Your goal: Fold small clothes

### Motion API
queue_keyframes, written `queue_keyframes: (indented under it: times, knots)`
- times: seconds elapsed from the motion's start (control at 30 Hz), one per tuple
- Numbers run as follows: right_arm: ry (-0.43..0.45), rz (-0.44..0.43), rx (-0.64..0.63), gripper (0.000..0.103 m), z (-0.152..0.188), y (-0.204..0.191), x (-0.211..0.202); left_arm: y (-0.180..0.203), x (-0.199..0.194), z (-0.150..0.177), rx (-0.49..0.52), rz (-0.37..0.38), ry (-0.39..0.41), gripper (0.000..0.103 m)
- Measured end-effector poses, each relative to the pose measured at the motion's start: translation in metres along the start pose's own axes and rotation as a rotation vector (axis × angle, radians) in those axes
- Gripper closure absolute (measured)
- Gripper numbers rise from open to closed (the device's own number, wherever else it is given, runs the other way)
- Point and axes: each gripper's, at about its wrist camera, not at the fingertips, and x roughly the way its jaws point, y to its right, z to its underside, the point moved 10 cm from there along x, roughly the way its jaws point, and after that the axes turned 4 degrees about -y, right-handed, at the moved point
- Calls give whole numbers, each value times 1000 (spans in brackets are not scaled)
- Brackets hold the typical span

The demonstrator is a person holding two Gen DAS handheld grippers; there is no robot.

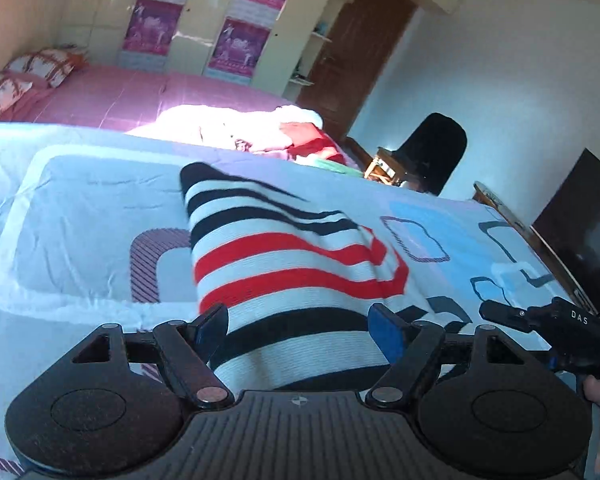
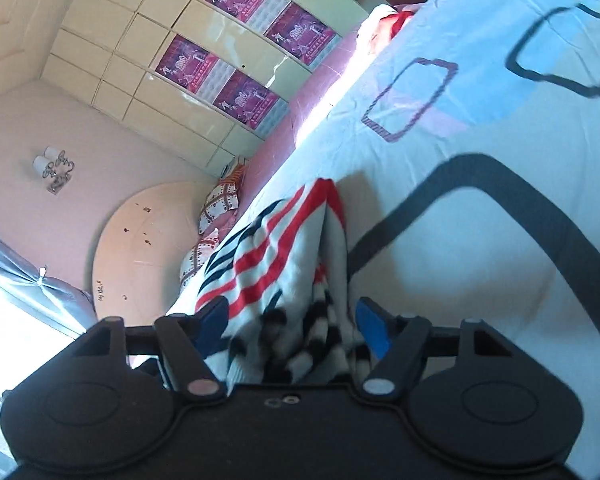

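My left gripper (image 1: 300, 326) stands spread; the striped garment (image 1: 284, 264), white with black and red bands, lies folded on the pale blue bedsheet (image 1: 80, 200), running toward 12 o'clock. My right gripper (image 2: 290, 324) is spread too, the cloth's rumpled edge between its pads, unpinched.

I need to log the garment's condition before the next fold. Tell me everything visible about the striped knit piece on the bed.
The striped knit garment looks like ribbed cotton: white with black bands at both ends and red bands mid-length. It lies folded over on the pale blue patterned bedspread, one layer doubled along its right side. Its near end sits between the open left tongs; the open right tongs straddle a rumpled edge.
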Motion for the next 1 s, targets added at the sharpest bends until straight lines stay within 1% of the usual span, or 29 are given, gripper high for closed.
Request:
queue_keyframes:
  times: [0.07, 0.13, 0.17, 0.2, 0.23, 0.27, 0.3, 0.33, 0.37, 0.4, 0.43, 0.47, 0.5, 0.53, 0.57, 0.6, 0.63, 0.67, 0.7, 0.73, 0.8, 0.87, 0.93, 1.0]
  knots:
    - [-30, 28, -47, 38, -8, 1, 21, -15, 12, 13, -46, -6, -6, 27]
    - [-58, 44, -93, 43, -12, 0, 39, -24, 19, 21, -83, -9, -17, 27]
    - [-74, 47, -119, 44, -14, -2, 47, -27, 25, 23, -104, 2, -14, 27]
    - [-89, 66, -149, 46, -14, -4, 54, -27, 32, 25, -120, 18, -16, 27]
    - [-101, 86, -190, 59, -13, -7, 59, -30, 34, 28, -133, 23, -18, 27]
    - [-115, 79, -245, 72, -10, -15, 64, -30, 43, 30, -143, 29, -24, 27]
    - [-101, 97, -322, 82, -10, -24, 65, -31, 46, 31, -156, 35, -23, 27]
    - [-79, 88, -403, 83, -9, -38, 62, -32, 44, 33, -164, 37, -17, 28]
    - [-60, 62, -468, 84, -7, -52, 59, -31, 43, 32, -157, 33, -3, 28]
    - [-45, 42, -519, 84, -5, -63, 56, -31, 40, 33, -141, 18, 12, 27]
    - [-51, 73, -551, 85, -4, -62, 59, -33, 38, 35, -131, -1, 16, 27]
    - [-81, 146, -556, 85, -3, -51, 67, -34, 39, 39, -126, -17, 2, 27]
    - [-125, 203, -530, 83, -2, -35, 74, -35, 42, 43, -127, -17, -19, 27]
    - [-115, 183, -494, 78, -3, -30, 68, -34, 44, 44, -129, -10, -34, 27]
    - [-99, 180, -471, 76, -5, -29, 56, -32, 41, 43, -122, -16, -31, 27]
    - [-60, 178, -451, 71, -8, -29, 39, -28, 38, 41, -97, -26, -25, 27]
    - [-31, 154, -409, 68, -9, -30, 20, -25, 34, 39, -70, -33, -18, 27]
    - [-23, 102, -338, 64, -8, -29, 3, -20, 28, 38, -45, -33, -12, 27]
    - [-32, 60, -280, 52, -6, -27, -10, -16, 23, 36, -31, -25, -3, 27]
    - [-29, 41, -246, 49, 0, -23, -24, -13, 19, 36, -25, -16, 4, 27]
    - [-55, 49, -176, 49, 13, -12, -39, -9, 13, 37, -24, -5, 12, 27]
    - [-84, 3, -83, 49, 26, -6, -46, -7, 11, 40, -27, -2, 14, 27]
    - [-120, -43, -20, 48, 33, -7, -39, -7, 13, 40, -23, -8, 9, 27]
    - [-175, -38, 11, 44, 38, -11, -15, -7, 17, 43, -20, -18, -2, 27]
